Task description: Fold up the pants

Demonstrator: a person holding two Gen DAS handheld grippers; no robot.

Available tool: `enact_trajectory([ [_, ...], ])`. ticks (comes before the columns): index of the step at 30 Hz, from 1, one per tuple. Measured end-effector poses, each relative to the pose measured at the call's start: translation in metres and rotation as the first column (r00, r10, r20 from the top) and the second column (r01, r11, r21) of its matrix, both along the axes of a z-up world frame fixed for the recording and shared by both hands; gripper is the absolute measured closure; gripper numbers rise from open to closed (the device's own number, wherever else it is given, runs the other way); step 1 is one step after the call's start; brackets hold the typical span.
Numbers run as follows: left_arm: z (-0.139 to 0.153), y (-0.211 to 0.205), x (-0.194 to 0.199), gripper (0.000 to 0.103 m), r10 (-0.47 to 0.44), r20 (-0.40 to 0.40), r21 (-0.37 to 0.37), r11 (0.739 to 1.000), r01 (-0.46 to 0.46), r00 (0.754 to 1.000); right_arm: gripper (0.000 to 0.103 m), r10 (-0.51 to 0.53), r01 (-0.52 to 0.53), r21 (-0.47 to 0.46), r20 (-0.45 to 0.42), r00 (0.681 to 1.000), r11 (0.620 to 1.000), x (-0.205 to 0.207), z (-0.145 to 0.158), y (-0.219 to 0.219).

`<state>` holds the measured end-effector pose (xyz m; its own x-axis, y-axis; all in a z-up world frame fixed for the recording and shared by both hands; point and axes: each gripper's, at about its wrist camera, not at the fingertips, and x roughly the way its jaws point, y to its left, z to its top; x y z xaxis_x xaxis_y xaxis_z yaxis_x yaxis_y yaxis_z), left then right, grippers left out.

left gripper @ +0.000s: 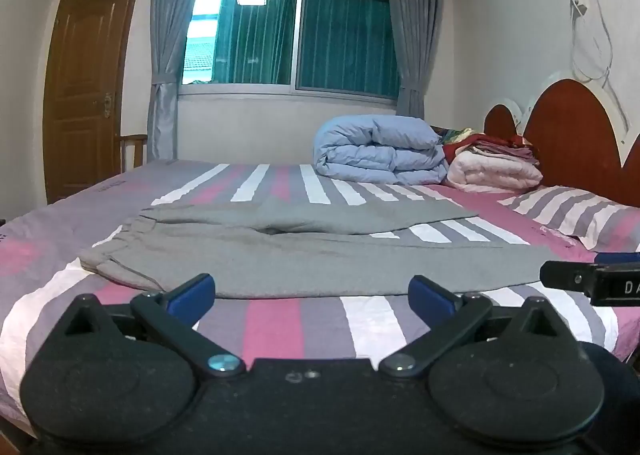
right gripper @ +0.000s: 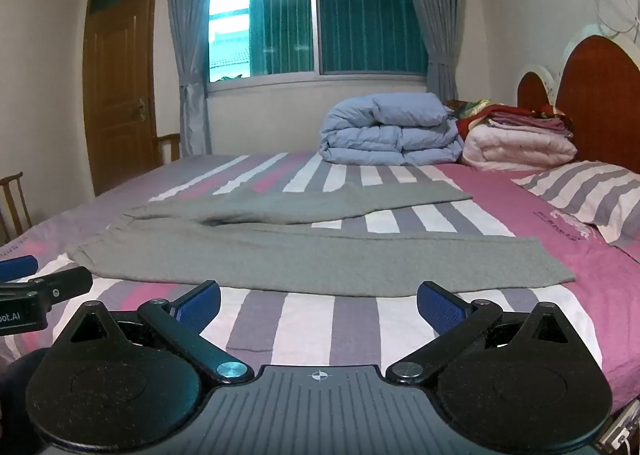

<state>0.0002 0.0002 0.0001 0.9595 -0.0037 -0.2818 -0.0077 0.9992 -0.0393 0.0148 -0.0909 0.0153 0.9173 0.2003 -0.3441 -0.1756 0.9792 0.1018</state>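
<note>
On the striped pink, grey and white bed [right gripper: 304, 319] just ahead of me lie the soft grey knit pants [right gripper: 320, 255], flat, waistband left, legs splayed right. I judge them light, limp and clingy; I would pinch the near leg's hem and the waistband edge. My left tool [left gripper: 312, 293] and right tool [right gripper: 318, 301] both gape wide, holding nothing, just short of the cloth. A folded pale blue duvet [right gripper: 390, 131], stacked blankets [right gripper: 520, 139] and a striped pillow [right gripper: 588, 195] sit well apart, obstructing nothing.
</note>
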Motion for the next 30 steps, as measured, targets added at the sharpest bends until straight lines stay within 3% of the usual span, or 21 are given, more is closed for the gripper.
enact_trajectory([
  [30, -0.008, 0.008, 0.003, 0.006, 0.004, -0.003, 0.016, 1.000, -0.004, 1.000, 0.000, -0.017, 0.017, 0.011, -0.016, 1.000, 1.000, 0.001, -0.004, -0.002],
])
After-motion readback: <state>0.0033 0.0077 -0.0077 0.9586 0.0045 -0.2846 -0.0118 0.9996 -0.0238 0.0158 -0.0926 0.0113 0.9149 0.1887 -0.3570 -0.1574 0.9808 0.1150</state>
